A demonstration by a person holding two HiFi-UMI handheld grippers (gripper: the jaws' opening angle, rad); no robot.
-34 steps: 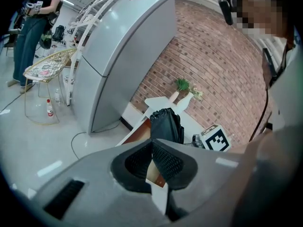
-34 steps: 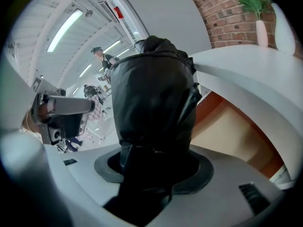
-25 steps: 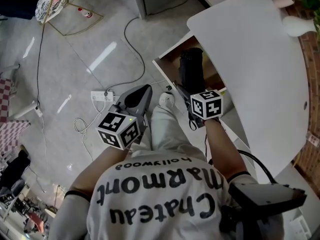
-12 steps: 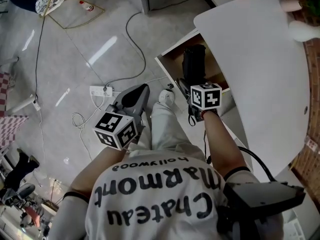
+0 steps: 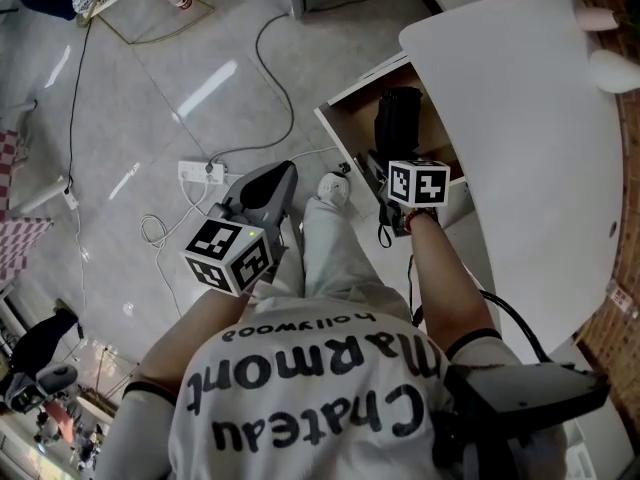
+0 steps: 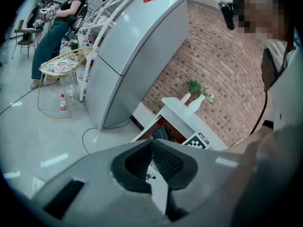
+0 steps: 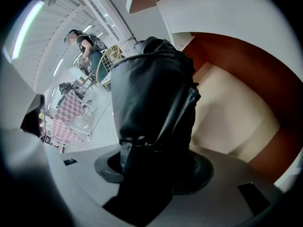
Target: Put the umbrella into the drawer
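The black folded umbrella hangs over the open wooden drawer of a white table. My right gripper is shut on its near end. In the right gripper view the umbrella fills the space between the jaws of my right gripper, with the drawer's pale bottom behind it. My left gripper hangs over the floor left of the drawer, shut on nothing. Its dark pads meet in the left gripper view, where the umbrella shows in the drawer beyond.
A power strip and cables lie on the tiled floor left of the drawer. The person's white shoe stands by the drawer front. Two white vases stand on the table. A grey fridge and a wire chair stand farther off.
My right gripper has carried the umbrella a little farther over the drawer. The left gripper has stayed shut near the same spot.
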